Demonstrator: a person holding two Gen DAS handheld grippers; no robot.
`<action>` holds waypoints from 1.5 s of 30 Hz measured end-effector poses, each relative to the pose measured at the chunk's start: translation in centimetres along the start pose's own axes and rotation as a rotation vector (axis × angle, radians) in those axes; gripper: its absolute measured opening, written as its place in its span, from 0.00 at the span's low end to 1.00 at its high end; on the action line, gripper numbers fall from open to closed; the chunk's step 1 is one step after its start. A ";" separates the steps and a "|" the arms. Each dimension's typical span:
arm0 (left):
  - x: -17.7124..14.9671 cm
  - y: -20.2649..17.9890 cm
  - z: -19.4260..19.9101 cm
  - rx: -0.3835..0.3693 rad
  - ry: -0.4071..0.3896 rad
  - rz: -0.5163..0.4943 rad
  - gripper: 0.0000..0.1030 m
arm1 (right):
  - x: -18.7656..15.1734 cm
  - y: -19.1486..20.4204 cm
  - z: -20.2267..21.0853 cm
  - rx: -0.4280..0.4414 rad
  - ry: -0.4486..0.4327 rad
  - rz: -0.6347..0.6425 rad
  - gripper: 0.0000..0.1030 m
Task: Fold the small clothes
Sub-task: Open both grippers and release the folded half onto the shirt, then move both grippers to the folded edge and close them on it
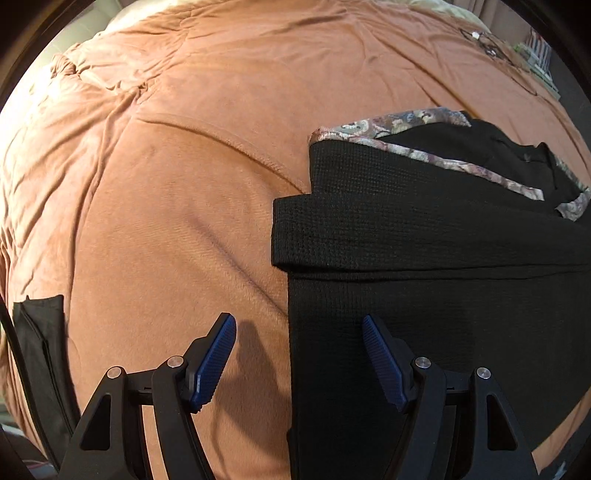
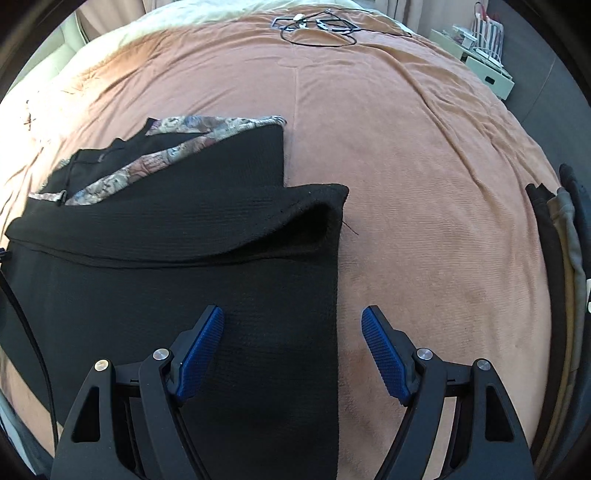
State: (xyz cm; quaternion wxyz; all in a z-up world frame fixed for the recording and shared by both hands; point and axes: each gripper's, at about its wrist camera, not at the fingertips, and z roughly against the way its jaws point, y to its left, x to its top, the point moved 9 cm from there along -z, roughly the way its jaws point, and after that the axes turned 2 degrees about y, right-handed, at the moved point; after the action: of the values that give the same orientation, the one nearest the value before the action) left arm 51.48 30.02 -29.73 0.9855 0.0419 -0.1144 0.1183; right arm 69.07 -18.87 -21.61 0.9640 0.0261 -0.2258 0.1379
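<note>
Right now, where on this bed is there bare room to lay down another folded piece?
Bare orange blanket lies between the black garment and the stacked clothes at the right edge. More lies left of the garment, up to a dark cloth. The far end holds cables.

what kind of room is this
Most likely a bedroom: the black garment lies on a wide orange bedspread, with a pale bedside cabinet beyond it and other clothes stacked at the edge.

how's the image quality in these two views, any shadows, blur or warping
Left wrist view: sharp, heavy fisheye bulge, the left gripper throws a finger shadow on the orange blanket. Right wrist view: same warping, black garment nearly detailless, sunlight washing out the far left.
</note>
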 end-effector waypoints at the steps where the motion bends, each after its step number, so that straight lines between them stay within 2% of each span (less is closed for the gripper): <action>1: 0.2 0.2 -0.2 0.002 0.001 0.007 0.70 | 0.2 0.1 -0.4 -0.003 0.004 -0.001 0.74; 8: 2.1 0.8 -1.4 0.013 -0.006 0.029 0.72 | 2.3 -0.1 -2.8 -0.008 0.006 -0.013 0.74; 16: 5.3 1.3 -1.9 0.043 -0.044 0.045 0.72 | 6.7 -0.1 -5.1 -0.020 -0.032 -0.053 0.74; 22: 7.7 3.2 -2.9 0.017 -0.064 0.182 0.72 | 9.9 0.1 -6.2 -0.026 -0.056 -0.088 0.74; 26: 9.0 4.3 -3.2 -0.039 -0.076 0.294 0.71 | 11.7 -0.3 -6.0 -0.025 -0.087 -0.131 0.71; 29: 9.0 4.6 -2.3 -0.072 -0.109 0.319 0.62 | 12.4 -0.3 -5.1 0.024 -0.115 -0.145 0.68; 33: 8.8 5.7 -1.0 -0.159 -0.150 0.327 0.58 | 11.7 0.0 -3.5 0.098 -0.153 -0.112 0.63; 35: 8.4 5.4 -0.6 -0.208 -0.150 0.326 0.55 | 11.1 -0.6 -3.6 0.123 -0.143 -0.106 0.53; 36: 8.1 5.2 -0.7 -0.228 -0.146 0.320 0.52 | 10.7 -0.8 -3.7 0.135 -0.134 -0.106 0.51; 38: 7.7 4.7 -1.0 -0.247 -0.135 0.299 0.41 | 9.9 -1.4 -4.0 0.159 -0.117 -0.109 0.44; 41: 7.6 3.7 -1.7 -0.288 -0.120 0.284 0.31 | 9.1 -2.5 -4.5 0.186 -0.103 -0.132 0.43; 42: 7.7 3.3 -1.9 -0.312 -0.116 0.281 0.30 | 8.8 -2.8 -4.9 0.197 -0.095 -0.136 0.43; 45: 8.3 2.8 -2.3 -0.317 -0.118 0.275 0.30 | 8.8 -3.8 -5.7 0.185 -0.076 -0.149 0.43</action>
State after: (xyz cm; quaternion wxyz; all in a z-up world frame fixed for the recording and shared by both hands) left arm 59.15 34.84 -29.89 0.9459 -0.1228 -0.1938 0.2294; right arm 80.17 -19.65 -22.80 0.9558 0.1368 -0.2458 0.0852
